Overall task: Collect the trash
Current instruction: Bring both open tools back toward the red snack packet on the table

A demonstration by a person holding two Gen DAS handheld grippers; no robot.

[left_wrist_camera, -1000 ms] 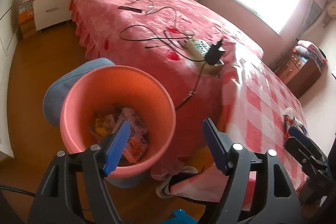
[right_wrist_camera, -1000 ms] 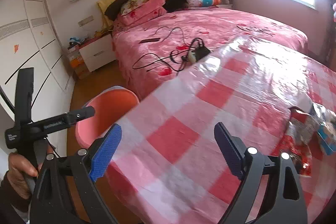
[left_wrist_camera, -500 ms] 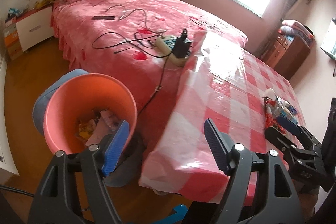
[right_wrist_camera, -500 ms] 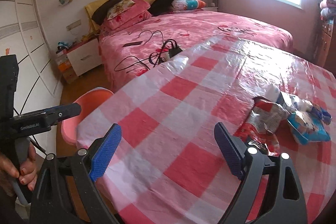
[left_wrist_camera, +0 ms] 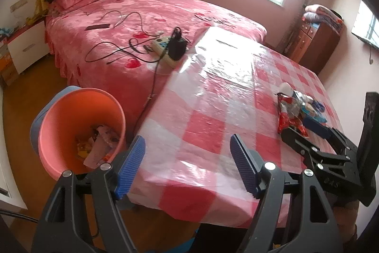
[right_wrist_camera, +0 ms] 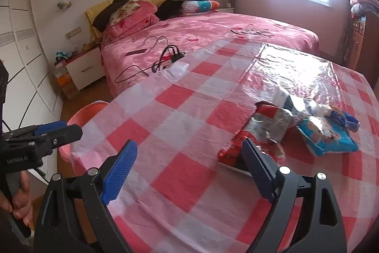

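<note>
A pile of crumpled snack wrappers (left_wrist_camera: 292,108) lies on the red-and-white checked table (left_wrist_camera: 203,115). In the right wrist view it shows as a red-and-silver wrapper (right_wrist_camera: 267,127) and a blue packet (right_wrist_camera: 328,135). My right gripper (right_wrist_camera: 189,145) hangs open and empty over the cloth, its right finger just short of the red wrapper. My left gripper (left_wrist_camera: 187,142) is open and empty above the table's near-left corner. The pink bin (left_wrist_camera: 80,125) stands on the floor to the left of it, with trash inside. The left gripper (right_wrist_camera: 68,132) also shows from the side in the right wrist view.
A bed with a pink cover stands behind the table, with a power strip and cables (left_wrist_camera: 169,49) on it. A white nightstand (left_wrist_camera: 26,51) is at far left, a brown dresser (left_wrist_camera: 315,46) at far right. A blue object (left_wrist_camera: 35,125) sits behind the bin. A hand (right_wrist_camera: 20,200) grips the left tool.
Both views have swung right, away from the bin and over the table. The wrappers have come much nearer to the right gripper. Both jaws look as wide as before.
</note>
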